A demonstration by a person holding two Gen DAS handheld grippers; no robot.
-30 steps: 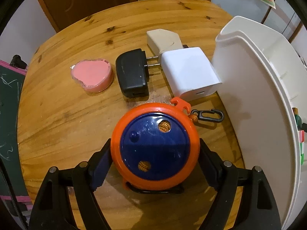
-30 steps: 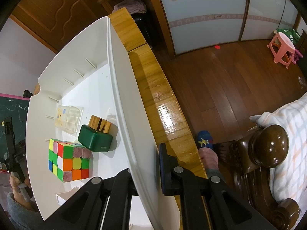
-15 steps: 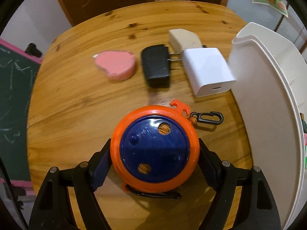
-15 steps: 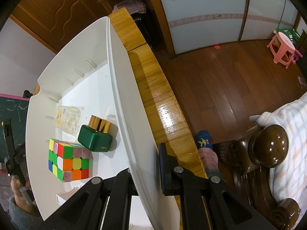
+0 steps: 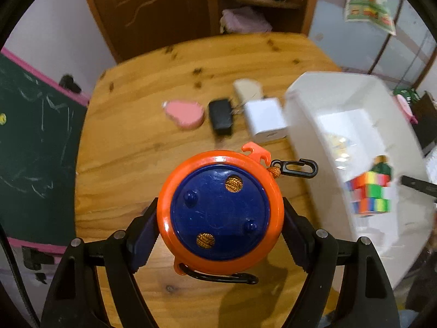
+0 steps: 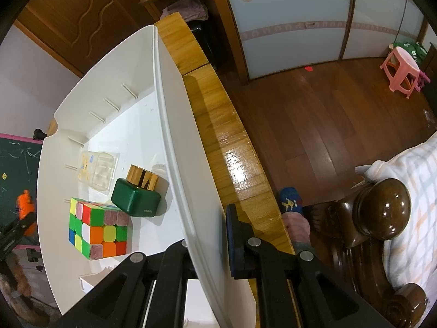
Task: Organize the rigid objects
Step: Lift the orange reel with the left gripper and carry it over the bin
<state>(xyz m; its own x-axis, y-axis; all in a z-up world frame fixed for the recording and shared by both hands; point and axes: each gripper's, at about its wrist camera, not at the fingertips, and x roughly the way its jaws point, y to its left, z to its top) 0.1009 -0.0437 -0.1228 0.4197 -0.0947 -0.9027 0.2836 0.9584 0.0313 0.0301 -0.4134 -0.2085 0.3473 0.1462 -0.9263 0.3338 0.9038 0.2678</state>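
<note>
The left tool (image 5: pixel 220 218) clamps the orange reel (image 5: pixel 220 207); the right tool (image 6: pixel 210 243) pinches the bin wall (image 6: pixel 174 125) (steadying it). Clear the rim, then lower gently.

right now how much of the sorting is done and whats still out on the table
Done: the rubik's cube, green bottle with a gold cap and a clear plastic packet sit in the white bin.
In hand: the left tool grips the orange and blue reel above the table; the right tool clamps the bin wall.
Left: pink heart box, black charger, white charger, beige item.
</note>
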